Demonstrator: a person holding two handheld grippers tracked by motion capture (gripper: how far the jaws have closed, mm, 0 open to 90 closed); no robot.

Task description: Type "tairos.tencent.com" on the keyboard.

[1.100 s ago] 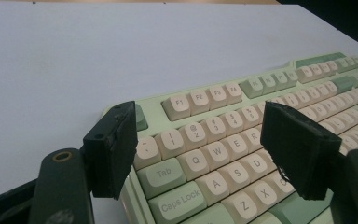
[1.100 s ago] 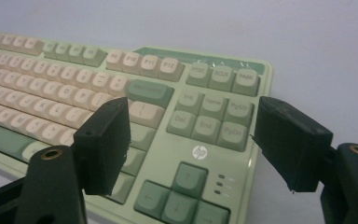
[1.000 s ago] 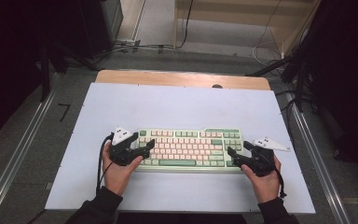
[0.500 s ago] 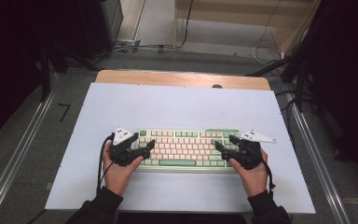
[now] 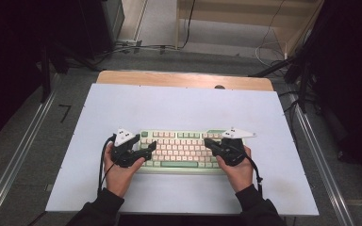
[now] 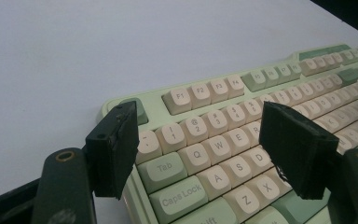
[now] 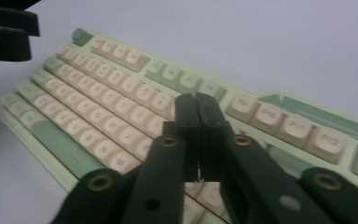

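green keyboard (image 5: pixel 179 148) near table's (image 5: pixel 179 106) front edge; left gripper (image 6: pixel 200 144) fingers apart, right gripper (image 7: pixel 196 116) fingers together.

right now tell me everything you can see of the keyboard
The keyboard is pale green with cream keys and darker green accent keys, plastic by its look. It lies flat on the white table, near the person's edge. The left tongs stand open over its left end; the right tongs are shut over its right side. Whether either touches it is unclear.
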